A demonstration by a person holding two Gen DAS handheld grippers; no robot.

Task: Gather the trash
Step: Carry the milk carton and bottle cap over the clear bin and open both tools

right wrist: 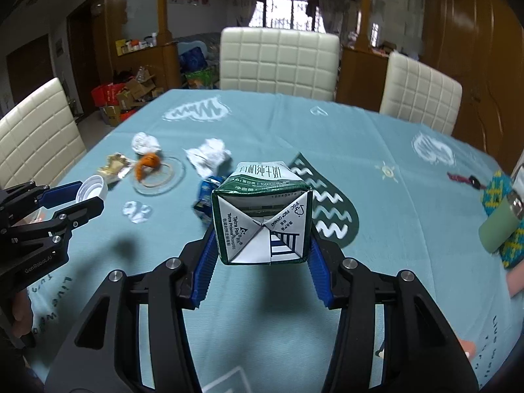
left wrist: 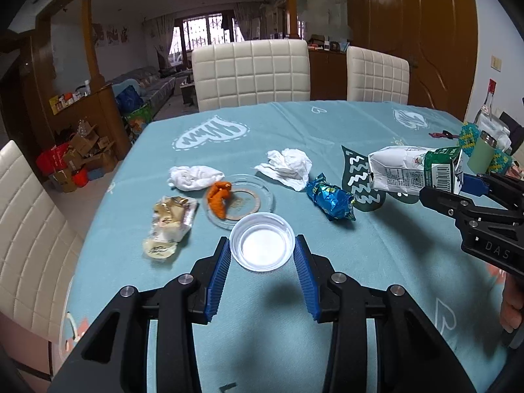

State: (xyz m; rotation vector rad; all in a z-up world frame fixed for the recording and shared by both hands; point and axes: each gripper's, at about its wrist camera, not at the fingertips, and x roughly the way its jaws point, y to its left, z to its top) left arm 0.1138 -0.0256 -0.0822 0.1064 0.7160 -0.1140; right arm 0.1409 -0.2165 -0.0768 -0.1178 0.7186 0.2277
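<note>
The table (left wrist: 327,124) carries a light blue cloth with 2 cream chairs (left wrist: 250,73) behind it. The right gripper (right wrist: 262,255) holds a milk carton (right wrist: 262,226) by its sides, lifted above the cloth; the carton is the biggest piece of trash here. The left gripper (left wrist: 262,249) has its fingers narrowed on a small plastic cup (left wrist: 261,245), also off the table.

I think the cup is the main risk: it is thin and round, gripped only at its rim, so it could slip out or deform if the hand tilts. The carton could spill if some milk remains inside.

Still on the table: a clear plate (left wrist: 240,201) with an orange peel (left wrist: 220,198), 2 crumpled tissues (left wrist: 288,165), a blue wrapper (left wrist: 330,199) and a pale wrapper (left wrist: 168,226). No bin is visible, so I cannot tell where the trash must go. A green bottle (left wrist: 481,152) stands near the right edge, close to the carton's path.
</note>
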